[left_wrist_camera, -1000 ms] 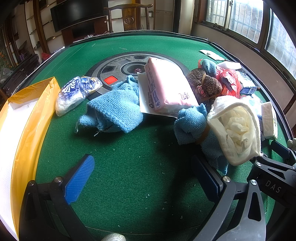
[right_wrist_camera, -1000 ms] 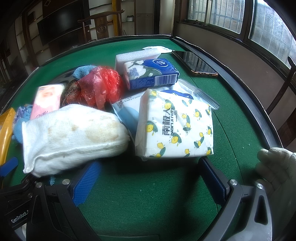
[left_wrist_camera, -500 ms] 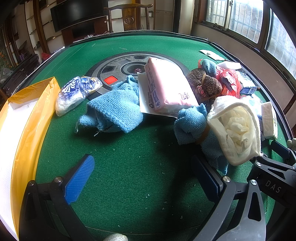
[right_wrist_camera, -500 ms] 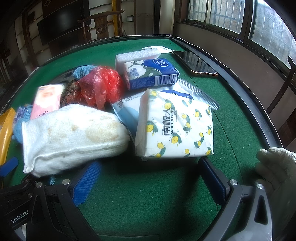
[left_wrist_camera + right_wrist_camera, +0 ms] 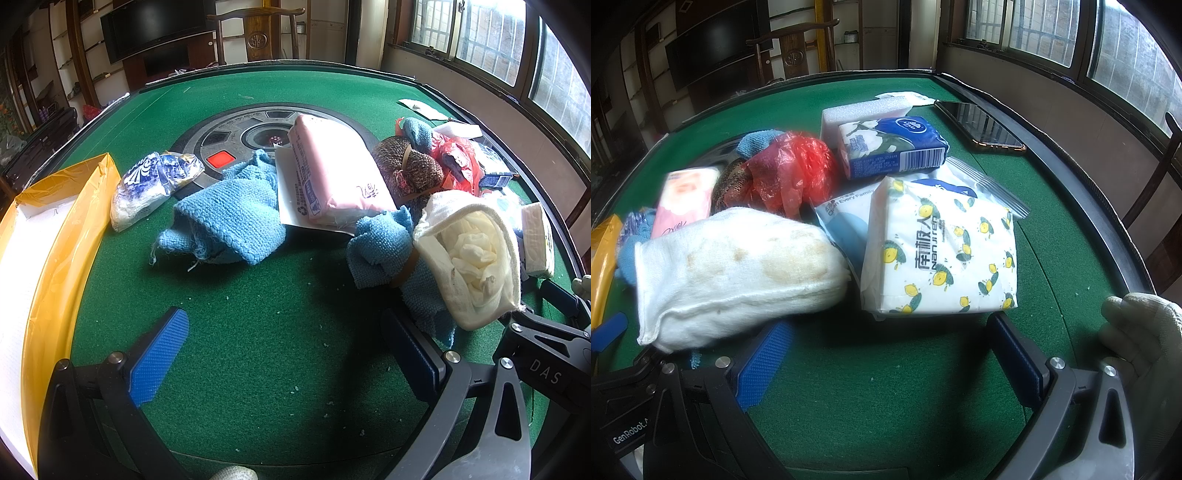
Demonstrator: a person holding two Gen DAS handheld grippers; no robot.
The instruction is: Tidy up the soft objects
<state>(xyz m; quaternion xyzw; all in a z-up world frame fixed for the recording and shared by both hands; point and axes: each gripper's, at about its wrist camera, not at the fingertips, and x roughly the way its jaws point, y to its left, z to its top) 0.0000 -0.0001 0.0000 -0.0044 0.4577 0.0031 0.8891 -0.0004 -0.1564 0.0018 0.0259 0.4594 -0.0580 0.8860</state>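
A pile of soft things lies on the green table (image 5: 258, 350). In the left wrist view I see a blue knit cloth (image 5: 229, 218), a pink tissue pack (image 5: 336, 177), a blue towel (image 5: 384, 243), a brown knit ball (image 5: 410, 170) and a white stuffed glove (image 5: 476, 254). My left gripper (image 5: 284, 354) is open and empty in front of them. In the right wrist view the white glove (image 5: 738, 273) lies left of a lemon-print tissue pack (image 5: 942, 254). My right gripper (image 5: 890, 354) is open and empty just before both.
A yellow-rimmed white box (image 5: 44, 251) stands at the left edge. A blue-white wrapped bag (image 5: 151, 188) lies near it. A blue tissue pack (image 5: 894, 147), white foam block (image 5: 864, 110), red plastic bag (image 5: 790, 173) and a phone (image 5: 979, 125) lie farther back.
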